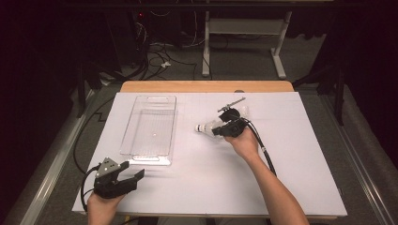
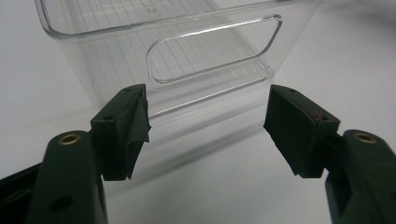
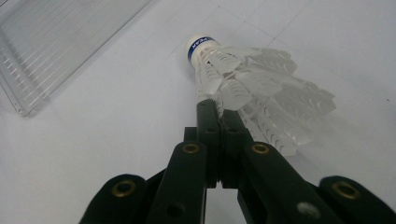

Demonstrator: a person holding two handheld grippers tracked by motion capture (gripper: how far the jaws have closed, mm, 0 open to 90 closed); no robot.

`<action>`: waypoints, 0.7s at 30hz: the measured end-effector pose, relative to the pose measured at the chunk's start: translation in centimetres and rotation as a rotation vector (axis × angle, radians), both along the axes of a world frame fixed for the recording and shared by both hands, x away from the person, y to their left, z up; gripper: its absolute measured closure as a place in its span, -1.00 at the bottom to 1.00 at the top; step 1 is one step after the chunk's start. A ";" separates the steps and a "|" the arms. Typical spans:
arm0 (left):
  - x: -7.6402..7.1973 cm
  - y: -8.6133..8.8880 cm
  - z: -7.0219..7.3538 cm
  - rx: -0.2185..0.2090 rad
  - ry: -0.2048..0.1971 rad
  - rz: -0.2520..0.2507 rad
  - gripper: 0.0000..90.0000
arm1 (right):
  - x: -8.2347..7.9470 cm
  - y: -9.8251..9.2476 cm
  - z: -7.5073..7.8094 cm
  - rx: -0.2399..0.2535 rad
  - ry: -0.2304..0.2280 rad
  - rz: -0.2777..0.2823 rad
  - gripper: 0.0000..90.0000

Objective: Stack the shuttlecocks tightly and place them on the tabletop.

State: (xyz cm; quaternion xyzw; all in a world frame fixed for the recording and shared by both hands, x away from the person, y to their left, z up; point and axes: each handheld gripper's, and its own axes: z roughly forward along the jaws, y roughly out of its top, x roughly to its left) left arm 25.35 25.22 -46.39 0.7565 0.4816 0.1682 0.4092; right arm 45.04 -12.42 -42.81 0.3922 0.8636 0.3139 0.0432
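The left tool (image 1: 133,177) rests at the near edge of the counter (image 1: 300,187), its jaws apart with nothing between them. Just ahead of it stands the short end wall of the clear bin (image 2: 163,28), handle cut-out facing the jaws; the tool appears parked there to leave the working area free.

Farther out and to that bin's right, the right tool (image 3: 218,106) is clamped on the feather skirt of a white shuttlecock (image 3: 252,84). The jaws sit together on a few thin vanes, and the cork head points away from the tool toward the bin. This grip likely serves to carry the shuttlecock cork-first into the bin.

Open counter lies between the shuttlecock and the bin's long side wall. The bin rim stands above the counter, so the load probably needs lifting to clear that edge.
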 end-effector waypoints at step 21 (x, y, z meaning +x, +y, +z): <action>0.0 0.0 0.0 -0.003 0.000 -0.002 -0.30 | 0.7 0.3 0.0 -0.015 0.008 -0.013 1.00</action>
